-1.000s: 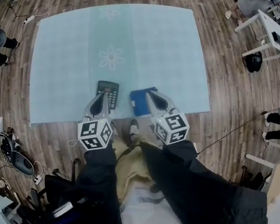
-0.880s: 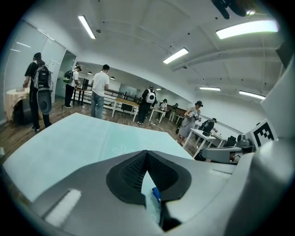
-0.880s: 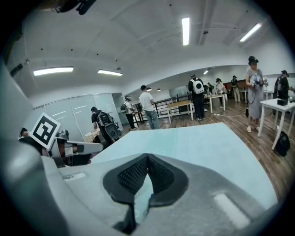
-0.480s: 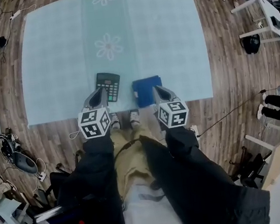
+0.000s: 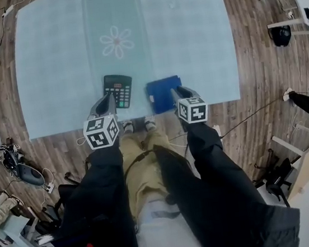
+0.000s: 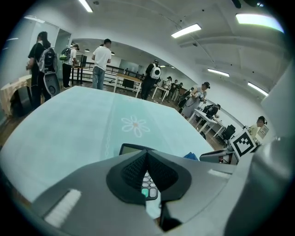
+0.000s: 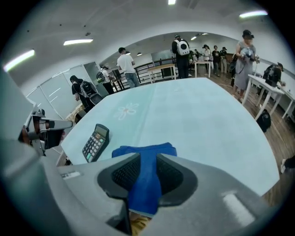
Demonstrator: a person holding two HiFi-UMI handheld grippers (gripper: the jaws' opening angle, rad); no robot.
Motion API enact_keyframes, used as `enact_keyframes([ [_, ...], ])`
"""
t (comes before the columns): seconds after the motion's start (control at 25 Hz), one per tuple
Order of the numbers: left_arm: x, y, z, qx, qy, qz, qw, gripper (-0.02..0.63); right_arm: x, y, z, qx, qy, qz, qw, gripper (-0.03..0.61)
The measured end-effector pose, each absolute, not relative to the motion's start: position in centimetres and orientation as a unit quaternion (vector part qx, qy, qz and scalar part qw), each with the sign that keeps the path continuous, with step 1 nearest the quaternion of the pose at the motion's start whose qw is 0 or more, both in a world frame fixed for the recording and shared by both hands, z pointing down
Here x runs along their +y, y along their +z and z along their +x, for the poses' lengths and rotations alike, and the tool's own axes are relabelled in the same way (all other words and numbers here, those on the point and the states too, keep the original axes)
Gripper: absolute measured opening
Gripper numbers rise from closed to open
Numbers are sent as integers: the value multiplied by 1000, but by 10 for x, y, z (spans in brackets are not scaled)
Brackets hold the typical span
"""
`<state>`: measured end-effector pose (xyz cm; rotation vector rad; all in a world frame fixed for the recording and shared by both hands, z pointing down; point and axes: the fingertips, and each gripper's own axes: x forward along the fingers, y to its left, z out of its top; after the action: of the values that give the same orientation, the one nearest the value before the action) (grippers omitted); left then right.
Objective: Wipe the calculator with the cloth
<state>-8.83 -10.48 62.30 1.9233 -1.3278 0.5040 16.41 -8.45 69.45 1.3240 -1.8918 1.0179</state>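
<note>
Calculator (image 5: pixel 118 90) — flat and face up on the table (image 5: pixel 188 36), close to the near edge, with the folded blue cloth (image 5: pixel 163 93) just beside it on the right and a narrow strip of table cover between them. Looks light, stiff and plastic-cased. Probably prone to sliding on the smooth cover once rubbed, with keys apt to press in under a hard stroke. Best steadied by the long side edges or pinned at the lower end, clear of display and keys, and never squeezed across the screen.

Cloth: soft, limp, folded into a thick pad; should bunch and drape when lifted. Best pinched at the near edge of the fold, through all layers, leaving a hanging pad for wiping.

Left hand-held gripper (image 6: pixel 146 159): pressed together, nothing between the pads, tipped downward with the calculator's keys showing just beyond the tips. Not touching, as far as can be told.

Right hand-held gripper (image 7: pixel 146 161): has just been opening — now parted by a modest gap, blue cloth lined up in that gap, pads not pressing on it. Hard to tell whether level with the fabric or above it.
</note>
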Motion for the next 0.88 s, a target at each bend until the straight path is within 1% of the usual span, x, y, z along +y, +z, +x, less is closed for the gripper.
enact_keyframes([
  [0.04,-105,625,-89,-515,199,748,369,-3,-85,700,167,-712,388,496,312,106],
  [0.08,-104,627,-89,-514,201,747,371,-2,-84,706,169,-708,392,493,319,132],
  [0.24,-103,633,-90,-510,207,745,377,-3,-76,731,180,-684,432,479,341,295],
  [0.32,-104,635,-92,-509,208,744,380,-2,-73,743,182,-676,447,469,352,353],
  [0.4,-105,638,-94,-510,210,742,381,-3,-73,750,183,-672,452,462,362,387],
  [0.6,-107,643,-98,-513,211,738,383,-3,-70,755,178,-675,432,462,380,391],
  [0.72,-107,642,-95,-512,210,740,383,-3,-70,756,177,-674,419,469,386,375],
  [0.8,-107,641,-96,-512,208,741,382,-3,-70,756,175,-670,417,475,389,343],
  [0.84,-106,641,-97,-513,208,740,382,-3,-69,755,172,-671,418,475,388,313],
  [0.88,-105,641,-98,-514,207,740,381,-3,-68,754,166,-674,417,474,385,247],
])
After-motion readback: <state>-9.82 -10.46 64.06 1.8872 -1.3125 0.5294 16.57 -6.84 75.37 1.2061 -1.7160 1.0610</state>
